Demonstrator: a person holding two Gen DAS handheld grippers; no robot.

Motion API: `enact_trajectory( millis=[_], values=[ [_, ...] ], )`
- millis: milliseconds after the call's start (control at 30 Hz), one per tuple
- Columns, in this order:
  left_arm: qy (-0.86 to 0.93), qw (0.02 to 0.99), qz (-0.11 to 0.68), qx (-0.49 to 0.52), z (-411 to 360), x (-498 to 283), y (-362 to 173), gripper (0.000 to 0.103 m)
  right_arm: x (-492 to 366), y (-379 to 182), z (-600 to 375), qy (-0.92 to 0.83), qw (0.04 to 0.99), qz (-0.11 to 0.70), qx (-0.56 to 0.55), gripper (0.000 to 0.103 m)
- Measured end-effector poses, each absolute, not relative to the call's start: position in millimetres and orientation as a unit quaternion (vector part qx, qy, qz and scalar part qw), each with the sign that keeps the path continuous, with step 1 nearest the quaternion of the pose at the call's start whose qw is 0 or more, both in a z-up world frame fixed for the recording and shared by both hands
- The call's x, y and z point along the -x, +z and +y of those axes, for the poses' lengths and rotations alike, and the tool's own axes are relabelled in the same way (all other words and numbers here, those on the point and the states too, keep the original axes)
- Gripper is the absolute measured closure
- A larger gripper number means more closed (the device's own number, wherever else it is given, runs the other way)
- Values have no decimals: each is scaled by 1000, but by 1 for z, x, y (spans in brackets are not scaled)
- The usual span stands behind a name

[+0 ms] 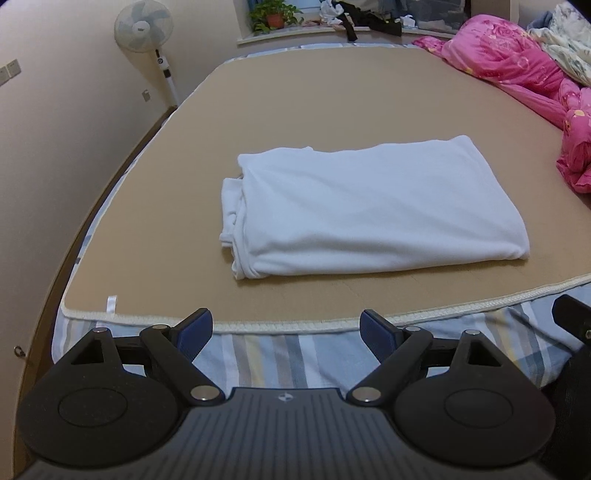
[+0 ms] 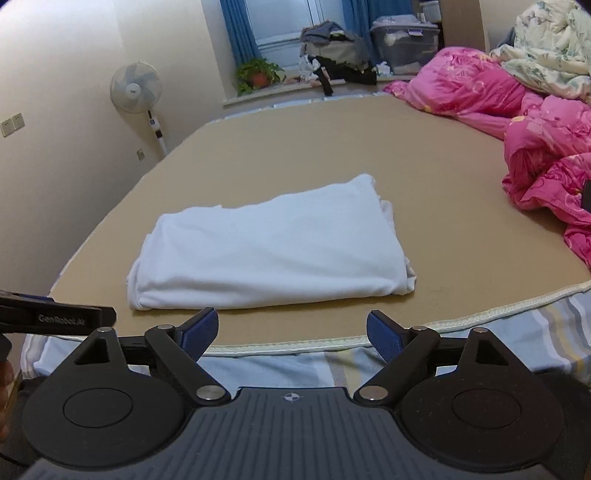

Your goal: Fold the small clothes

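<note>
A white garment (image 1: pixel 354 206) lies folded into a thick rectangle on the tan mat (image 1: pixel 332 92) of the bed; the right wrist view shows the same garment (image 2: pixel 269 247). My left gripper (image 1: pixel 286 328) hangs over the mat's near edge, short of the garment, jaws wide apart and empty. My right gripper (image 2: pixel 291 330) is likewise held back from the garment, open with nothing between its blue pads (image 2: pixel 197 334). The left gripper's black side (image 2: pixel 55 317) pokes in at the left of the right wrist view.
A pink quilt (image 2: pixel 517 122) is heaped along the bed's right side, with a pale floral quilt (image 2: pixel 546 48) behind. A standing fan (image 1: pixel 146 33) is by the left wall. A potted plant (image 1: pixel 273 16), clothes and a storage box (image 2: pixel 406 40) crowd the windowsill. Striped sheet (image 1: pixel 295 354) shows below the mat's edge.
</note>
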State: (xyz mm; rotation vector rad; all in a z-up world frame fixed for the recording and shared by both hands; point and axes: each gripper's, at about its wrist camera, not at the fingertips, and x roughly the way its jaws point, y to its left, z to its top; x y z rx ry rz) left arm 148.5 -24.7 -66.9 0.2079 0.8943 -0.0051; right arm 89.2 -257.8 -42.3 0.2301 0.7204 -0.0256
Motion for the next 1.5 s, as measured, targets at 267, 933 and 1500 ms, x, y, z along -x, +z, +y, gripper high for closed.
enact_trajectory(
  millis=[267, 933, 1500],
  values=[
    [-5, 898, 430, -97, -14, -136, -65, 13, -80, -31, -248, -21, 931, 345, -114, 14],
    [17, 870, 488, -69, -1, -219, -105, 13, -166, -82, -287, -81, 895, 408, -164, 14],
    [121, 836, 533, -48, 60, -293, -151, 13, -252, -197, -399, -197, 834, 409, -314, 3]
  ],
)
